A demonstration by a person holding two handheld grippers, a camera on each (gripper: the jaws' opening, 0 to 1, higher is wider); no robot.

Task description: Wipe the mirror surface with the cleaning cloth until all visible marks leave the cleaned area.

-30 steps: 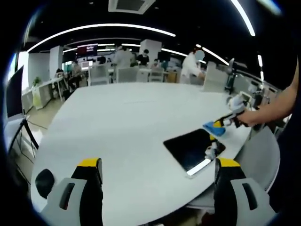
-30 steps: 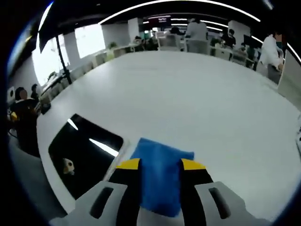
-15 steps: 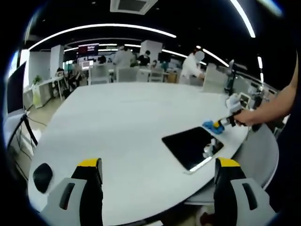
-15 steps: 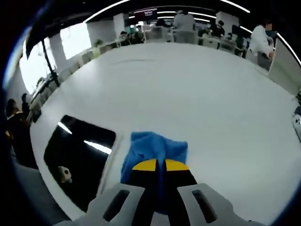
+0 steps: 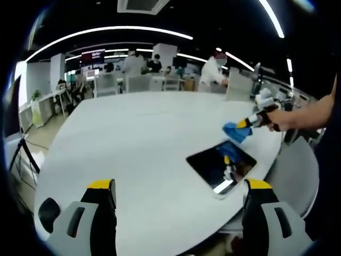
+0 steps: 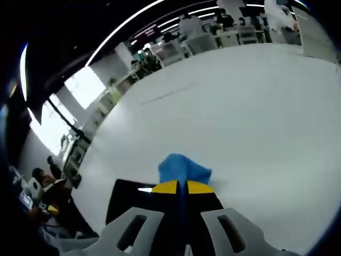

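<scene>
Above mirror [image 5: 221, 166] far edge, right gripper [image 6: 181, 188] pinches blue cloth [image 6: 183, 168]; lower flat, wipe evenly. Left gripper [image 5: 178, 186] spread wide.

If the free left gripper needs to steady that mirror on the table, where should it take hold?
Probably the mirror's near pale edge, coming low from the table's front. It lies flat, and the right gripper holds the blue cloth above its far end.

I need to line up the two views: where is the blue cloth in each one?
Left gripper view: the cloth is right of centre, held by the right gripper just past the mirror's far edge.
Right gripper view: the cloth is low centre, between the jaws.
Shared landmark: the mirror.
</scene>
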